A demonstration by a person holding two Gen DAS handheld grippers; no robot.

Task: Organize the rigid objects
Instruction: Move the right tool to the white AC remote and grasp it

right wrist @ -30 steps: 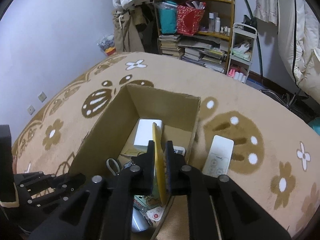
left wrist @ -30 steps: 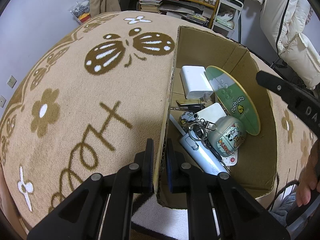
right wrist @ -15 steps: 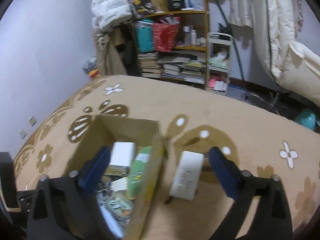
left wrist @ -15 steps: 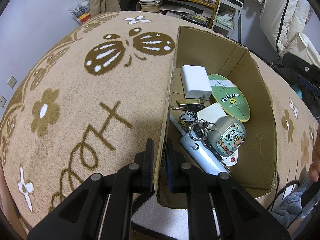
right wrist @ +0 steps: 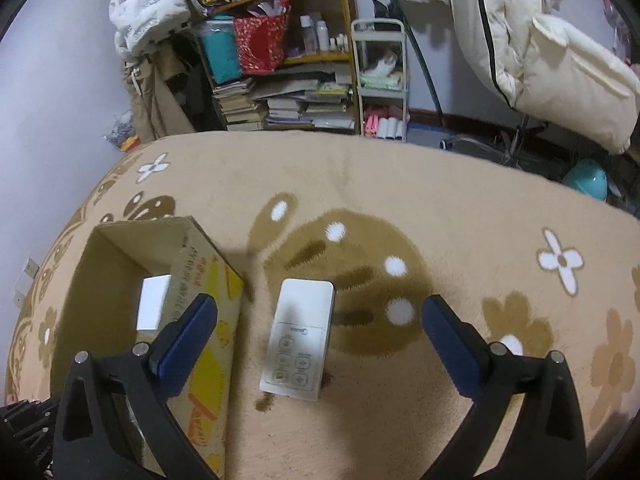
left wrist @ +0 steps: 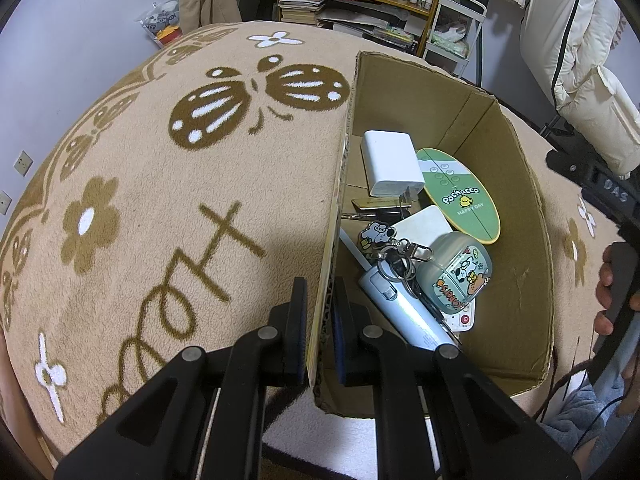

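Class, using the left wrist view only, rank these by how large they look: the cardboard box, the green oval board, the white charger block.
1. cardboard box
2. green oval board
3. white charger block, smaller than the board, though not by much.

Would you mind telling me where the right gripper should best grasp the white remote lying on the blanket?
Probably across the white remote's two long edges near its middle, coming down from above: it lies flat, narrow side-to-side, already between the open right gripper's fingers.
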